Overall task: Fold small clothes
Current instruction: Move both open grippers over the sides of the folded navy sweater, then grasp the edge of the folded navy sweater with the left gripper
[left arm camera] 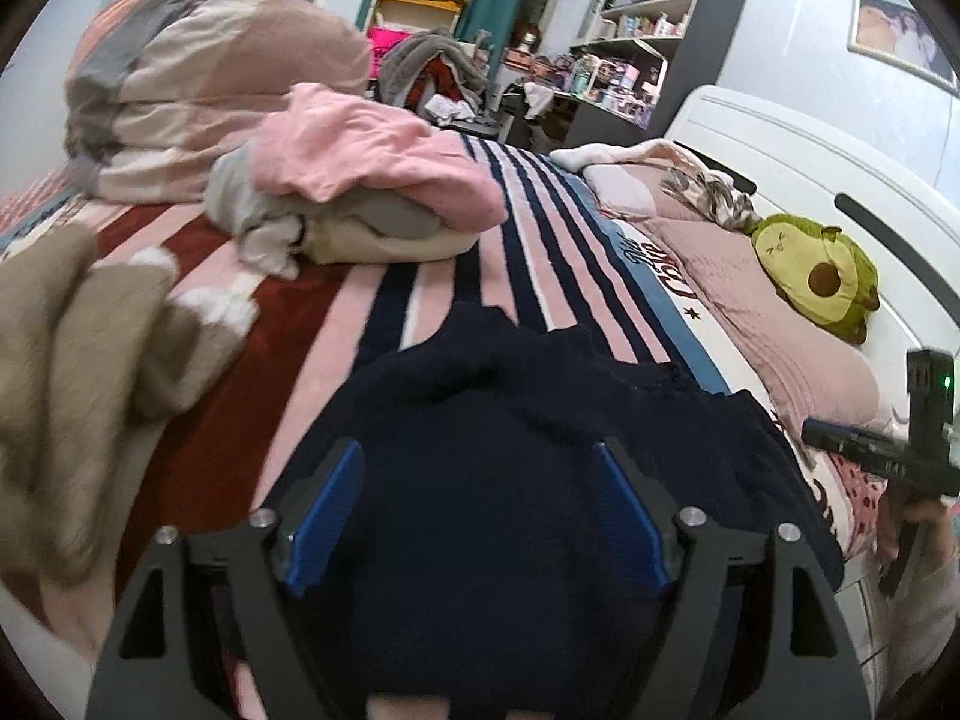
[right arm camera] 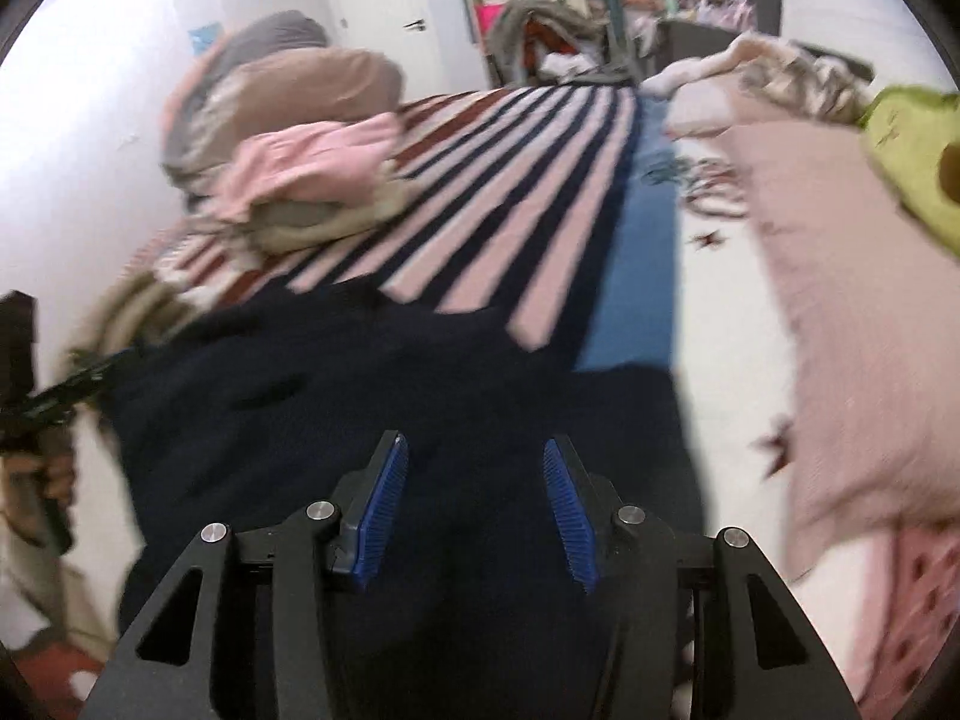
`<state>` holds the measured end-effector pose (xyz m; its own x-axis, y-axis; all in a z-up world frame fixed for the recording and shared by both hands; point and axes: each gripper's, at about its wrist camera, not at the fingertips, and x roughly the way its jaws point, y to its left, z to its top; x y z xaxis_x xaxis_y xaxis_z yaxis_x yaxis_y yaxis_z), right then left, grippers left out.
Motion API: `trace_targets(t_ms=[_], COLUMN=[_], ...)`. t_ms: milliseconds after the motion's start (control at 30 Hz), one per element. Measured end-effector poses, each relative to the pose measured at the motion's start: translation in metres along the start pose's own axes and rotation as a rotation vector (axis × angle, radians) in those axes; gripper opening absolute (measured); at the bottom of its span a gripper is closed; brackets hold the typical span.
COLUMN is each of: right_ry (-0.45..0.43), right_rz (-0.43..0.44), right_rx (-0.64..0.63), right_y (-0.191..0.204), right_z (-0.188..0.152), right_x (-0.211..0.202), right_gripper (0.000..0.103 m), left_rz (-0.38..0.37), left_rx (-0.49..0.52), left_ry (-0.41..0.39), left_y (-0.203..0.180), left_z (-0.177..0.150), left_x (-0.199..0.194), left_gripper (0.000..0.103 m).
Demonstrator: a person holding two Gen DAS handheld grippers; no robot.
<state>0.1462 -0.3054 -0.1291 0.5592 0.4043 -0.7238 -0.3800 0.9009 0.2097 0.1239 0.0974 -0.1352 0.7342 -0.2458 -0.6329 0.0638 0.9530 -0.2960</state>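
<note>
A dark navy garment [left arm camera: 510, 420] lies spread on the striped bed cover [left arm camera: 528, 228], right in front of both grippers. My left gripper [left arm camera: 477, 510] is open, with its blue pads [left arm camera: 327, 516] over the near part of the cloth. My right gripper [right arm camera: 474, 510] is open too, its blue pads [right arm camera: 381, 516] above the same navy garment [right arm camera: 360, 384]. Neither holds anything. The right gripper's body shows at the right edge of the left wrist view [left arm camera: 900, 450], and the left gripper's body at the left edge of the right wrist view [right arm camera: 36, 402].
A pile of pink, grey and cream clothes [left arm camera: 360, 180] sits further up the bed. A beige garment [left arm camera: 78, 360] lies at the left. A rolled duvet [left arm camera: 198, 78], a pink pillow [left arm camera: 768, 312] and an avocado plush [left arm camera: 816, 276] line the far and right sides.
</note>
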Motion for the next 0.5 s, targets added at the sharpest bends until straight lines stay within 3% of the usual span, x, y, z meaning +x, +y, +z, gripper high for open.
trace_targets(t_ms=[200,500], right_ry=[0.023,0.069], right_rz=[0.093,0.152], right_rx=[-0.027,-0.115], right_y=[0.042,0.093], right_z=[-0.026,-0.022], right_x=[-0.002,0.015], right_gripper=[0.043,0.043], left_rz=[-0.041,-0.118], left_rx=[-0.16,-0.319], left_ry=[0.049,0.096], left_y=[0.025,0.057], left_z=[-0.029,-0.068], left_x=[-0.023,-0.021], left_gripper=[0.079,0.079])
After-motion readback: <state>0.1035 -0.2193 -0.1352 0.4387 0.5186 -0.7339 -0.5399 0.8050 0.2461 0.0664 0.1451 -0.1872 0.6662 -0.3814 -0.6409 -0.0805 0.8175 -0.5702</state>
